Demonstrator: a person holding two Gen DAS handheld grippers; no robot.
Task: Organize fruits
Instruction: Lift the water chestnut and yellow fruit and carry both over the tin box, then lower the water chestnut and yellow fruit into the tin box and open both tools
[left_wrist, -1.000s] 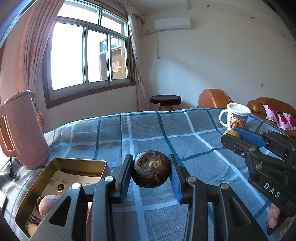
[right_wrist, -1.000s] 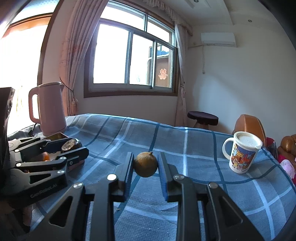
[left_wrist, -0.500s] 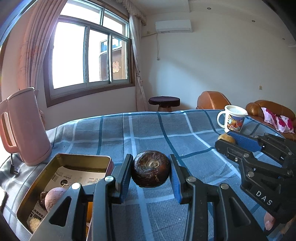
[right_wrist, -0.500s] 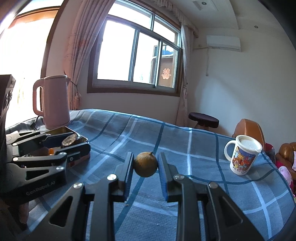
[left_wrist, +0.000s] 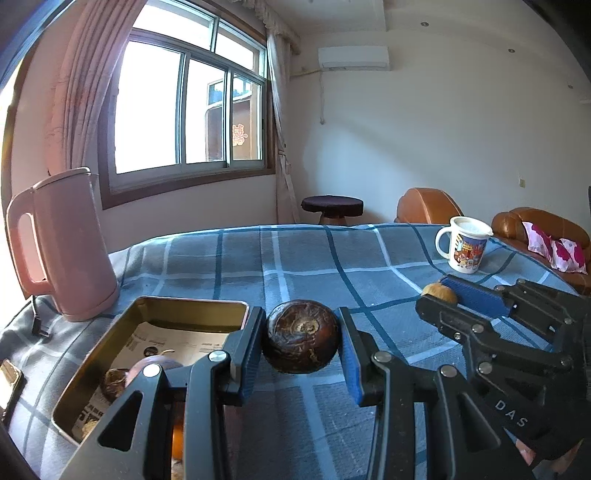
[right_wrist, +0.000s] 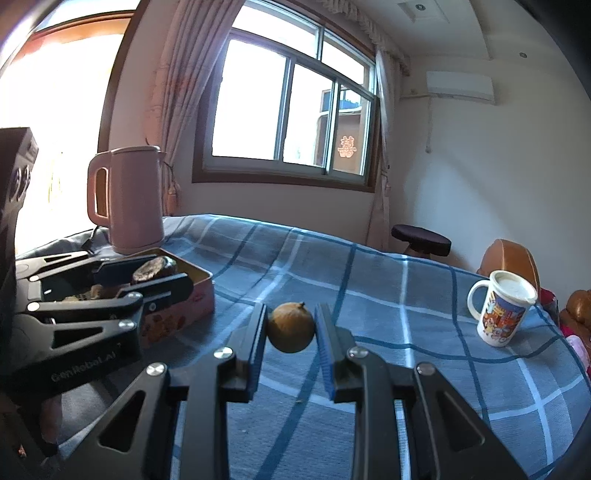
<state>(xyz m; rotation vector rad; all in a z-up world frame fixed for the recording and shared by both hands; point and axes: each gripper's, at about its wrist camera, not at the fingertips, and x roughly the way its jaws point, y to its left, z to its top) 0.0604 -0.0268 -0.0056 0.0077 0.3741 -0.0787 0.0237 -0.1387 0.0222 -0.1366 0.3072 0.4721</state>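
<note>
Two grippers are up over the table: the left gripper (left_wrist: 301, 349) has its jaws clamped on one dark brown round fruit (left_wrist: 301, 336), held above the cloth just right of the one open metal tin (left_wrist: 110, 339), and the right gripper (right_wrist: 290, 328) is closed tight on one small tan fruit (right_wrist: 290, 327), held over the middle of the table. The tin holds at least two more fruits (left_wrist: 114, 382), partly hidden by the left gripper. The table wears one blue checked cloth (right_wrist: 388, 295) with one pink kettle (left_wrist: 61, 245) and one printed mug (right_wrist: 502, 308) on it, in a room with one large window (right_wrist: 291, 118), one dark stool (left_wrist: 331, 206), a brown sofa (left_wrist: 532, 225) and a wall air conditioner (left_wrist: 354, 58).
</note>
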